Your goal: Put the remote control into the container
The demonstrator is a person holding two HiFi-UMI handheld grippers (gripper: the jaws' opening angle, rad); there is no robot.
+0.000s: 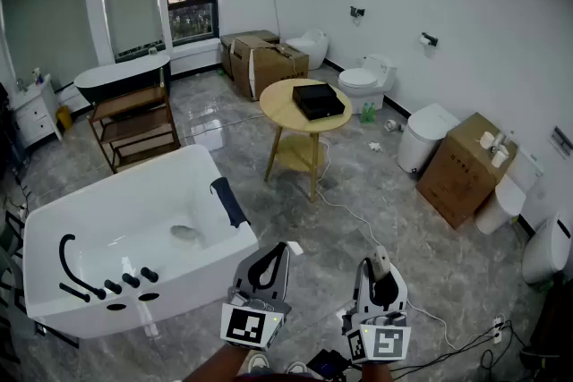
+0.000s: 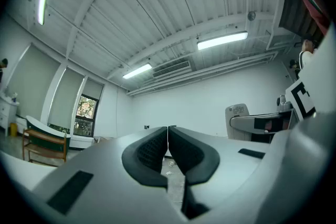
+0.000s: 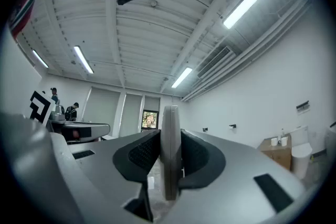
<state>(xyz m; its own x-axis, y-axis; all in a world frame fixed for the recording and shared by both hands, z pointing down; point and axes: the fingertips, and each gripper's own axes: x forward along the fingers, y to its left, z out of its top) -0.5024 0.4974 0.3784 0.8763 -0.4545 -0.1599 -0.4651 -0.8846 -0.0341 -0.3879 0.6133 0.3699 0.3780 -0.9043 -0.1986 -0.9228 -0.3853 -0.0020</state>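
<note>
A slim grey remote control (image 3: 170, 157) stands on edge between the pads of my right gripper (image 3: 171, 136), which is shut on it. In the head view that gripper (image 1: 380, 271) is at the bottom right, with the remote's pale tip (image 1: 380, 257) poking out past the jaws. My left gripper (image 1: 271, 255) is beside it at the bottom centre. Its jaws are shut (image 2: 167, 136) with nothing between them. A black box-shaped container (image 1: 319, 100) sits on a round yellow table (image 1: 285, 103) further into the room, well apart from both grippers.
A white bathtub (image 1: 134, 228) stands to the left, close to my left gripper. Toilets (image 1: 365, 81) and cardboard boxes (image 1: 466, 167) line the right wall. A wooden shelf (image 1: 134, 125) stands at the back left. Cables (image 1: 448, 344) trail over the grey tiled floor at the right.
</note>
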